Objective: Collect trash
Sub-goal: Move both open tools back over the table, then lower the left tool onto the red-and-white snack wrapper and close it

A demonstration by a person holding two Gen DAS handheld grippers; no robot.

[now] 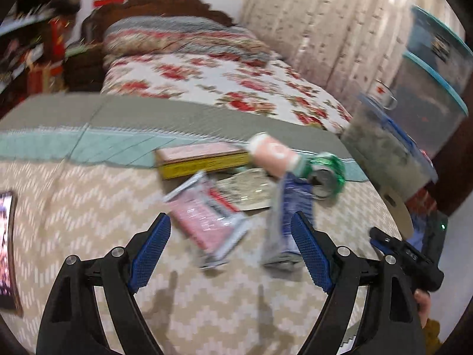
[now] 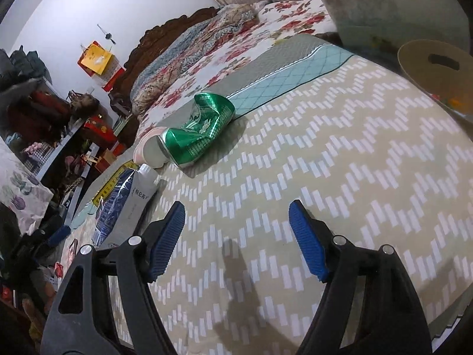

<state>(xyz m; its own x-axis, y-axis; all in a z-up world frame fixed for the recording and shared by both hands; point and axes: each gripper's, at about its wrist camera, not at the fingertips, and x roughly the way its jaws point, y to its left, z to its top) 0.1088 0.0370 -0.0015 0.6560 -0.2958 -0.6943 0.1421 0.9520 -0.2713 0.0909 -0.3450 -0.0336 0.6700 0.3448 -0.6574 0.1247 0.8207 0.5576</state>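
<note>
Trash lies on a zigzag-patterned blanket (image 1: 88, 207). In the left wrist view I see a pink and silver wrapper (image 1: 207, 222), a blue and silver pouch (image 1: 285, 222), a pink cup (image 1: 272, 155), a crushed green can (image 1: 326, 171), a flat glittery wrapper (image 1: 248, 190) and a yellow-edged box (image 1: 204, 162). My left gripper (image 1: 230, 241) is open just above the wrappers. In the right wrist view the green can (image 2: 201, 130) lies ahead, the pink cup (image 2: 147, 149) behind it and the pouch (image 2: 127, 204) at left. My right gripper (image 2: 236, 227) is open and empty over bare blanket.
A tan bin (image 2: 434, 71) with a handle slot stands at the blanket's right edge. A floral bed (image 1: 221, 80) with pillows lies beyond. Storage tubs (image 1: 428, 88) stand at right. A dark-framed tablet (image 1: 7, 251) lies at the left edge. Cluttered shelves (image 2: 44, 118) are at left.
</note>
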